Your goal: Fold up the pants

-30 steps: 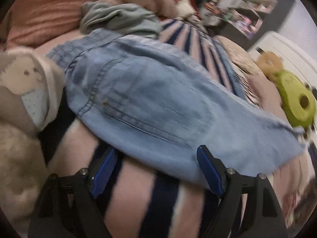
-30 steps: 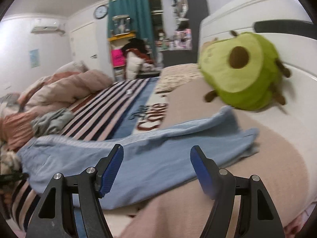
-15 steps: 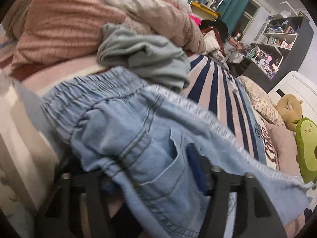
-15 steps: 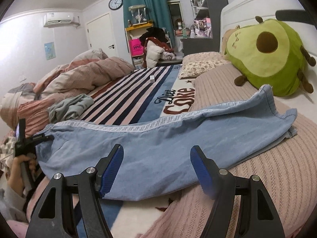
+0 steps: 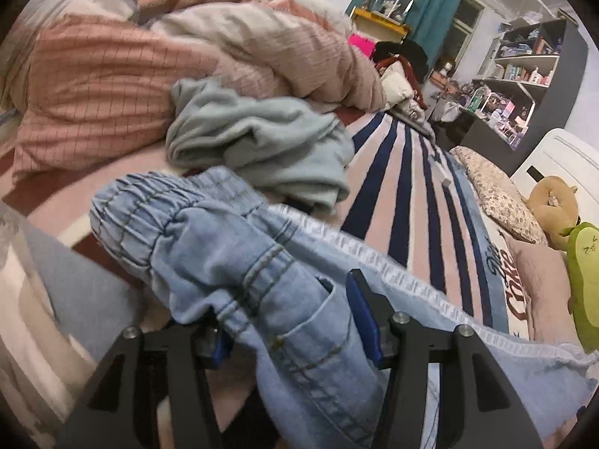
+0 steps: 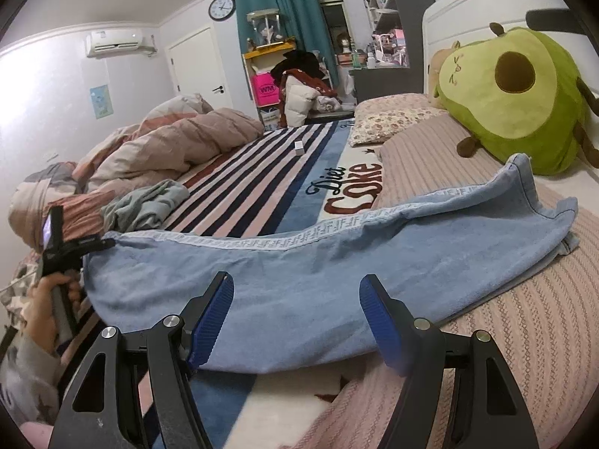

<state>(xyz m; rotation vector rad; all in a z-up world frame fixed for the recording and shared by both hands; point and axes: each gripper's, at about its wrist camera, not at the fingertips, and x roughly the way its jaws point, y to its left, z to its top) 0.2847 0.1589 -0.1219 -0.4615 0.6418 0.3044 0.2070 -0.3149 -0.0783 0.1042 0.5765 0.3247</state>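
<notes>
The bed (image 6: pixel 524 355) takes up nearly everything I can see, with a striped blanket (image 6: pixel 262 172) spread over its middle and a rumpled duvet (image 5: pixel 112 75) heaped along the far left. Across the near part lie the pants (image 6: pixel 299 273), pale blue denim, stretched out long from the waistband at the left to the hems at the right, which rest near the green avocado plush (image 6: pixel 516 101). I judge they are laid flat like this, leg on leg, so the length can be halved cleanly. A grey-green garment (image 5: pixel 258 142) sits crumpled just beyond the waistband, apart from the fold.

My left tongs (image 5: pixel 284 321) are at the waistband end, and bunched denim by the pocket fills the gap between their blue pads; they look closed down on it, though the left pad is mostly hidden under cloth. That hold pins or lifts the waist end, I think. My right tongs (image 6: pixel 295 321) hover wide apart and hold nothing, just above the near edge of the legs, around mid-length.
</notes>
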